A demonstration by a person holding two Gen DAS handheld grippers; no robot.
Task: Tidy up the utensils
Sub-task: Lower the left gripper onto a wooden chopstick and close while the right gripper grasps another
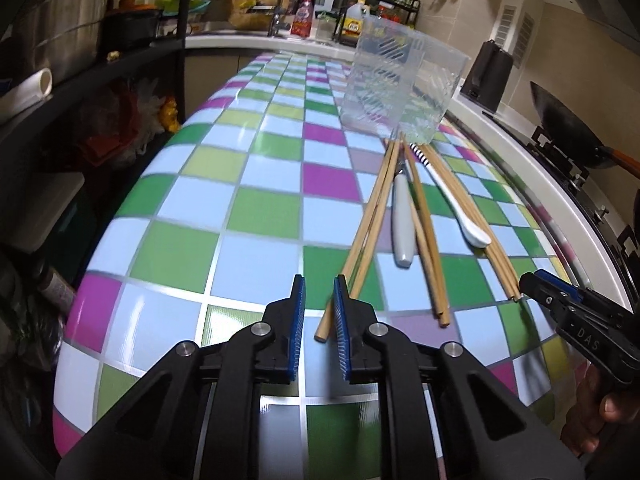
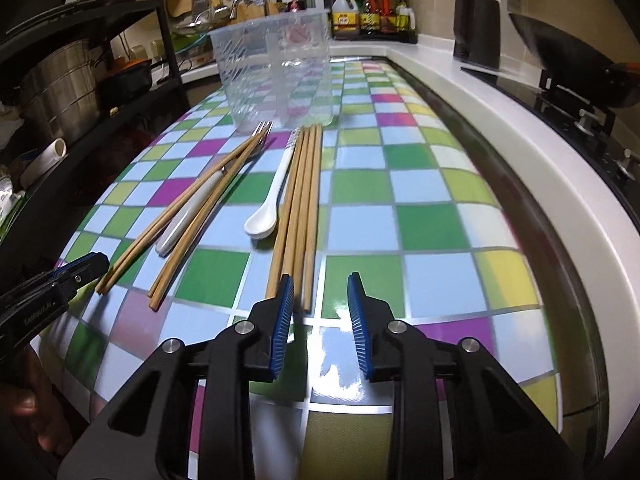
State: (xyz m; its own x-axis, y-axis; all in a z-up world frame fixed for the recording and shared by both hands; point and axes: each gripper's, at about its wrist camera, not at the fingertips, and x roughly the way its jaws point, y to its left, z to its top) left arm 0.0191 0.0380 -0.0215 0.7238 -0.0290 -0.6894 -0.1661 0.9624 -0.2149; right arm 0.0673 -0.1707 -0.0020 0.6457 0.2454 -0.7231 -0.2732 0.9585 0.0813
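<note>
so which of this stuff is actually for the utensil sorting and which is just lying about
For the job:
- wooden chopsticks
- white spoon
- grey-handled fork
- clear plastic container

Just lying about:
- wok
- black kettle
- oil and sauce bottles
- steel pot

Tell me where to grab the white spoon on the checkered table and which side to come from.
Grip the white spoon on its thin handle just above the bowl, closing across its width. Come from above, on the side away from the chopstick bundle, which lies right against it. The handle is narrow and lies flat; the bowl is wide and rounded, so it would probably slip.
</note>
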